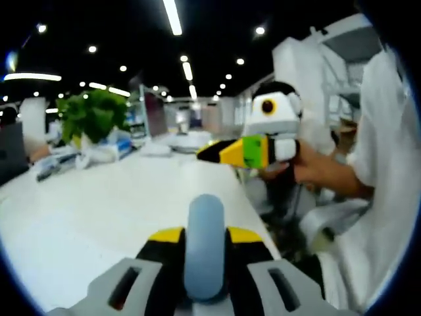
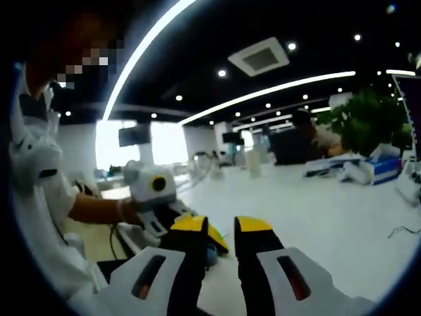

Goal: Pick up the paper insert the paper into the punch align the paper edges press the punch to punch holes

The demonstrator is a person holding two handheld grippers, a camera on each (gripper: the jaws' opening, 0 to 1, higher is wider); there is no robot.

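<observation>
Both yellow-tipped tongs hover above the bare white desk [image 1: 99,210] — left tongs [image 1: 204,232] pressed together, right tongs [image 2: 221,227] slightly spread, both empty. Paper and punch not located; every step appears outstanding.

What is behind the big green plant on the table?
Behind the green plant you can see the office ceiling lights and more desks far away. Whatever sits right behind its leaves is hidden. White and blue packets lie at its foot on the white table.
</observation>
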